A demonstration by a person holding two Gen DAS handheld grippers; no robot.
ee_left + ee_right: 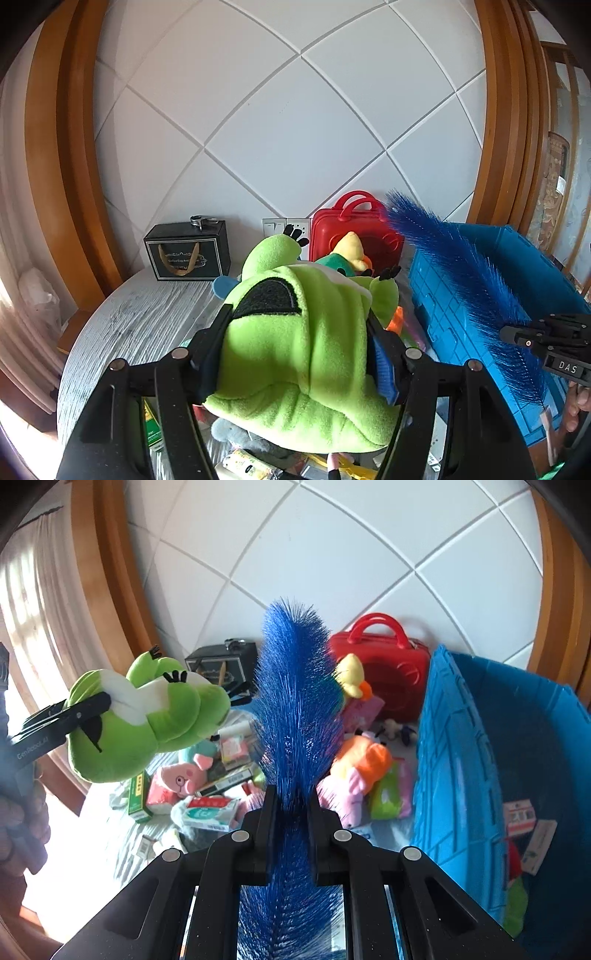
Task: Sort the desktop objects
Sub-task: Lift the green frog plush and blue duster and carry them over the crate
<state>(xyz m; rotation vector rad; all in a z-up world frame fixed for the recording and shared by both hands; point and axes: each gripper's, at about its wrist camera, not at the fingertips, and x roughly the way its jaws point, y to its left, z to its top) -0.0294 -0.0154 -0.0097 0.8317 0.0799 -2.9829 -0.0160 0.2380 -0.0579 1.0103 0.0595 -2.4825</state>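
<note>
My left gripper (pixel 299 325) is shut on a green plush toy (pixel 295 354) and holds it up above the table; the toy also shows in the right wrist view (pixel 147 720), clamped by the left gripper (pixel 88 705). My right gripper (pixel 291 797) is shut on a blue bristle brush (pixel 295 701) that stands upright between its jaws. In the left wrist view the brush (pixel 454 266) slants over the blue crate (pixel 509 251), held by the right gripper (pixel 517 334).
A pile of plush toys (pixel 362 760), packets and small boxes (pixel 210 808) lies on the grey table (pixel 140 317). A red case (pixel 384 668) and a black box (pixel 188 251) stand by the wall. The crate (pixel 461 757) holds a few boxes.
</note>
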